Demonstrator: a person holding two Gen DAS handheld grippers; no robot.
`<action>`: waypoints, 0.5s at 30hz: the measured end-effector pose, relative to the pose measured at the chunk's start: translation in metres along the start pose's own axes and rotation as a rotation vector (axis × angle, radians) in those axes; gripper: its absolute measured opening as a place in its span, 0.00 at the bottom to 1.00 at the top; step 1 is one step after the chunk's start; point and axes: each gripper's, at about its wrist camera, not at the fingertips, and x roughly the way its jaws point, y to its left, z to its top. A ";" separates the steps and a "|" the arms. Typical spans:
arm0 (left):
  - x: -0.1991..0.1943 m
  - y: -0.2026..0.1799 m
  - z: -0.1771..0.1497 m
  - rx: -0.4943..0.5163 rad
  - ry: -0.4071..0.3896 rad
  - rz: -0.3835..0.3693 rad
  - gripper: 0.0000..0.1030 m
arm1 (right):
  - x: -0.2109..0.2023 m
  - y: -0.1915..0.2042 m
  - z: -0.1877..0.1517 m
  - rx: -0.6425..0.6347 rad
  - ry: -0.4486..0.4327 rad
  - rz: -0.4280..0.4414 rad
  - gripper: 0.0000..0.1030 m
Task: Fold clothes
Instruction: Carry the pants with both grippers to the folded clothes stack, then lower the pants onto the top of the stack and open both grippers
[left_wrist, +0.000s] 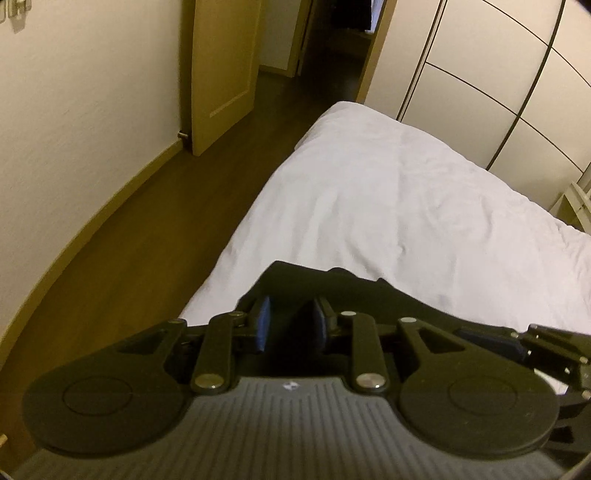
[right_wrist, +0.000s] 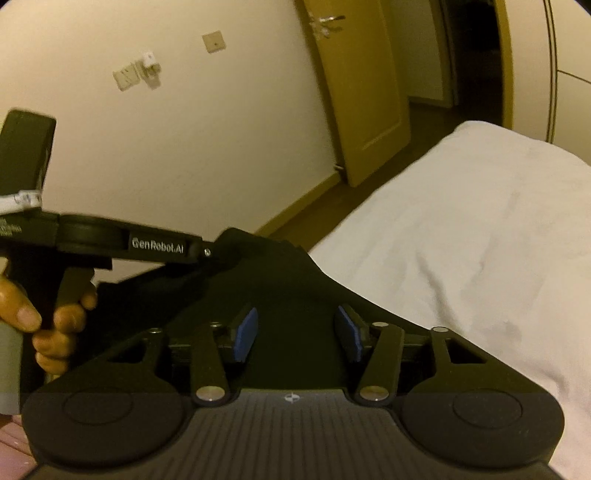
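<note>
The left tongs (left_wrist: 290, 321) are sitting narrowly parted, with dark cloth bunched between the blue pads (left_wrist: 263, 312); whether they are truly pinching it or only resting against it, I cannot tell. The right tongs (right_wrist: 297, 330) are standing spread wide, their blue pads (right_wrist: 245, 332) well apart, with the black garment (right_wrist: 291, 280) lying under and between them but not gripped. In the right wrist view the left tongs (right_wrist: 221, 253) are reaching into the raised edge of the same garment, and the person's hand (right_wrist: 44, 314) is wrapping their handle.

The garment is lying at the near edge of the bed (left_wrist: 406, 206), partly lifted off the white sheet (right_wrist: 461, 229) where the left tongs are meeting it. Beyond the bed, wooden floor (left_wrist: 166, 221), a door (left_wrist: 221, 74) and a pale wall (right_wrist: 184, 147) are showing.

The step in hand seems to be taking a two-point hold along one edge. To do it well, the right tongs should be closing on a single layer of the hem, apart from the left hold, so the edge can be pulled taut before being carried over. Gathering extra layers would likely be spoiling the fold.
</note>
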 end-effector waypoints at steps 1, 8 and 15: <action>-0.005 0.001 -0.001 0.002 -0.006 0.009 0.23 | -0.004 0.000 -0.002 0.005 -0.010 0.008 0.53; -0.073 0.004 -0.034 0.004 -0.045 0.015 0.20 | -0.053 0.008 -0.018 0.022 -0.072 0.017 0.52; -0.104 -0.010 -0.084 0.069 -0.027 0.031 0.21 | -0.082 0.021 -0.060 -0.058 -0.024 -0.030 0.53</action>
